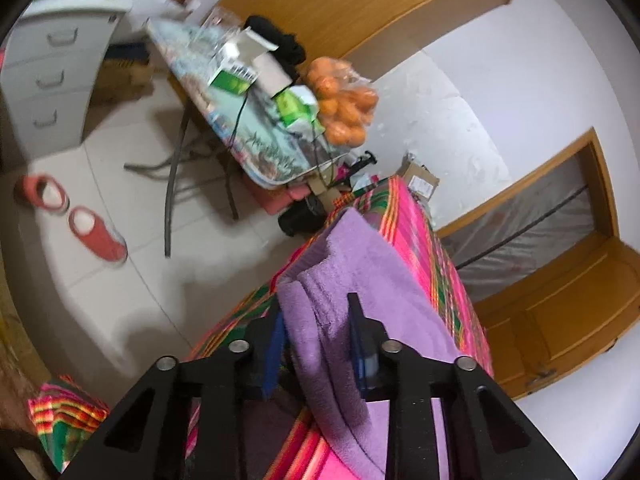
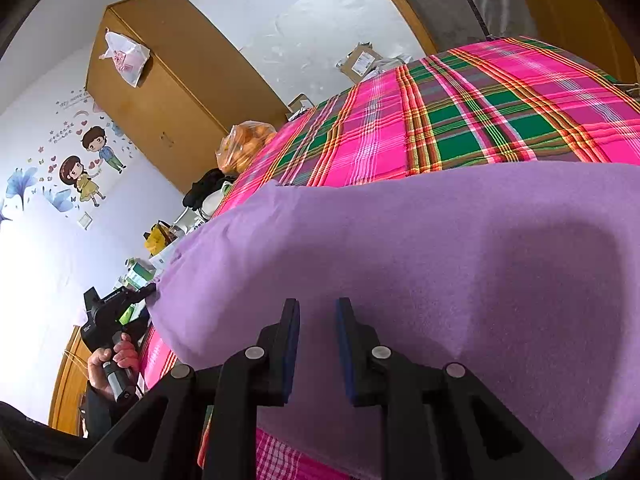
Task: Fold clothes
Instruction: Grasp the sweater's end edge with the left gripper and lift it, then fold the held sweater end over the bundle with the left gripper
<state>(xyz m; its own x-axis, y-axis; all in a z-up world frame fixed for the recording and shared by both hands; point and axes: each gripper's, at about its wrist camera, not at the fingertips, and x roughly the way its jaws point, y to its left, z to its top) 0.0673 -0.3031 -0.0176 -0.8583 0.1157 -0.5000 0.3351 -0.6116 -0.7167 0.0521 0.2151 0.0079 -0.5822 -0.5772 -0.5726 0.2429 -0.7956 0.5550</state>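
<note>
A purple fleece garment (image 2: 420, 248) lies spread over the pink-and-green plaid bedcover (image 2: 460, 120), its near edge hanging toward the cameras. The left gripper (image 1: 316, 312) has a bunched fold of the fleece between its blue-padded jaws, which pinch it (its handle sits in the person's hand (image 2: 112, 364), seen from the right wrist). The right gripper (image 2: 318, 312) holds its jaws narrowly apart over the fleece edge; whether the pads press the cloth I cannot tell. A bag of oranges (image 1: 344, 100) rests on a cluttered folding table (image 1: 256, 148).
</note>
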